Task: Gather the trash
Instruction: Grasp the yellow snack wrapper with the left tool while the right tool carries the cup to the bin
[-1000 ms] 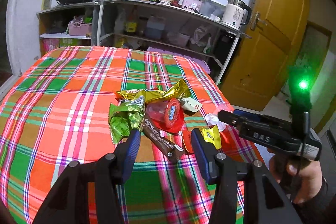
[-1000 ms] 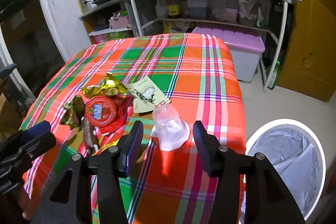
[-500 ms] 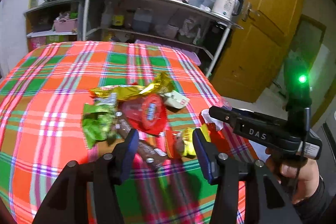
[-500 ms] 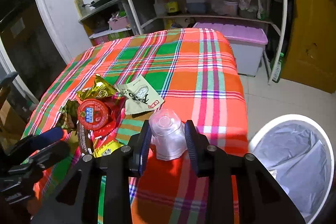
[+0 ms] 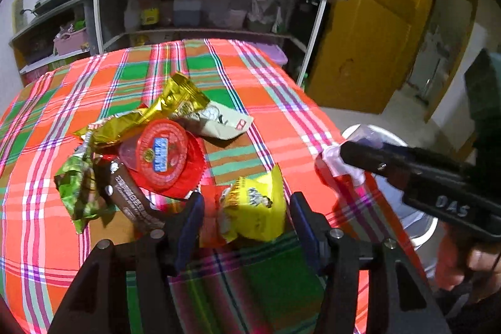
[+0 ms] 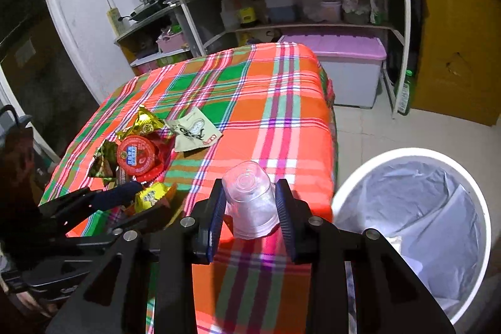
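1. One clear cup (image 6: pixel 250 202), upside down at the tabletop (image 6: pixel 281 102) right edge, pinched in the right claw (image 6: pixel 250 208).
2. One yellow wrapper (image 5: pixel 260 205) lies between the wide-open left claw (image 5: pixel 247 215) pads, untouched.
3. One bin (image 6: pixel 438 208).

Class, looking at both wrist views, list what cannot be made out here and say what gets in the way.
- Brown wrapper, left wrist view: print blurred, unreadable.
- Clear plastic cup, left wrist view: mostly hidden behind the right hand-held gripper.
- Bin, right wrist view: cut off by the frame edge; its contents are unclear.
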`<state>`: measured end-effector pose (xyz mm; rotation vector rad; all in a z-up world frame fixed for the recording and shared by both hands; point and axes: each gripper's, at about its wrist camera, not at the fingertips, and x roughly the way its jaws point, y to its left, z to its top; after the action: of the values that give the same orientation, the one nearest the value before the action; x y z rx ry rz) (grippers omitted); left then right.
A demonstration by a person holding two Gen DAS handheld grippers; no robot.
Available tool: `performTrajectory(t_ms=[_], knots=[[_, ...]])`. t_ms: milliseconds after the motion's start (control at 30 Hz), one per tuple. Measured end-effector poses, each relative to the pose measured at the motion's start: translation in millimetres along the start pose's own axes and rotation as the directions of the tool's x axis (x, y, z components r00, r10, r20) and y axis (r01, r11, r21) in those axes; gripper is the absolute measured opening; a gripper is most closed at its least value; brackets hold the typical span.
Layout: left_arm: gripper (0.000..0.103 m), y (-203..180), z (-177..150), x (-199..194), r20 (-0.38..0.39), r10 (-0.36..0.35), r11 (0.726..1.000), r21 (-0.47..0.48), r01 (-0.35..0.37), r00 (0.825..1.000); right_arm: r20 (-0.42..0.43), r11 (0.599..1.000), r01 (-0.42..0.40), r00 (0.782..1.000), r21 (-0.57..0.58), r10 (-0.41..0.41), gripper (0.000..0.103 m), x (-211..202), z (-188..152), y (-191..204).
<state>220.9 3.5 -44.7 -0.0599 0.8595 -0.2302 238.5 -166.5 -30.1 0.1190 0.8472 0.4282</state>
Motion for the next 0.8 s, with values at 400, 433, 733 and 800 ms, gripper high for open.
performTrajectory(t_ms=[400, 433, 733, 800], knots=[[0.03, -6.9, 0.1, -3.6, 0.007, 0.017, 1.0, 0.01, -0.018, 1.0, 0.022, 1.0, 0.014, 1.0, 0.012, -0.014, 0.033, -16.8, -6.9, -8.6], [0.03, -7.9, -0.2, -6.0, 0.014, 0.015, 1.0, 0.012, -0.015, 1.0, 0.026, 1.0, 0.017, 1.0, 0.011, -0.017, 0.033, -19.5, -7.8, -8.6], [0.03, -29.0, 3.6, -31.8, 0.075, -0.024, 0.999, 0.036, 0.021, 0.997, 0.062, 0.999, 0.032, 0.998, 0.024, -0.034, 0.033, -45.9, -16.2, -15.3], [0.03, -37.9, 4.3, -35.4, 0.083, -0.04, 0.998, 0.045, 0.037, 0.996, 0.074, 0.999, 0.04, 0.996, 0.034, -0.042, 0.033, -54.9, -19.3, -19.5]])
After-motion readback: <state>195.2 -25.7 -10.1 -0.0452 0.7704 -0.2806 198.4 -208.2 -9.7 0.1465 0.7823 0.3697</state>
